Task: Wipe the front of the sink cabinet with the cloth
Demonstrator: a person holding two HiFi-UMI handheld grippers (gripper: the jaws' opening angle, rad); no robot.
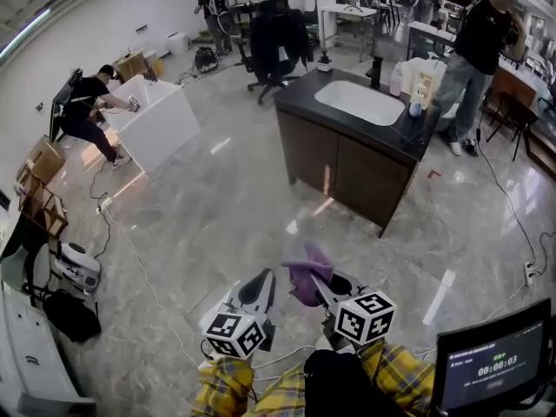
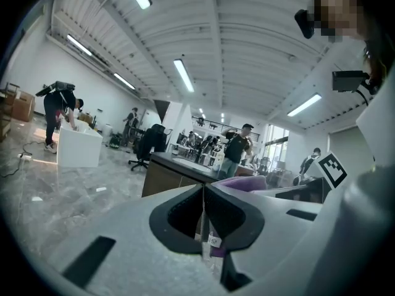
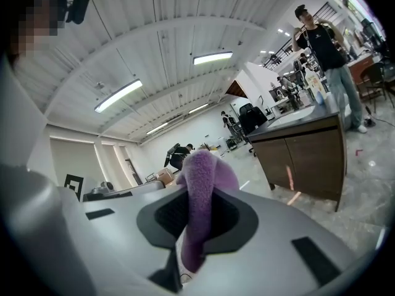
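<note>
Purple cloth (image 3: 207, 174) pinched in right gripper (image 3: 197, 209).
Left gripper (image 2: 203, 209) clenched, empty; sink cabinet (image 1: 343, 159) well apart, upper right.

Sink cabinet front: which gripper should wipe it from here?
Right. The right gripper is shut on the purple fleecy cloth; the left gripper is shut beside it. The dark wooden sink cabinet stands ahead.

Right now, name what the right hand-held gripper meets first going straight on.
Probably nothing near: the right hand-held gripper, shut on the purple cloth, points across bare floor, left of the sink cabinet.
</note>
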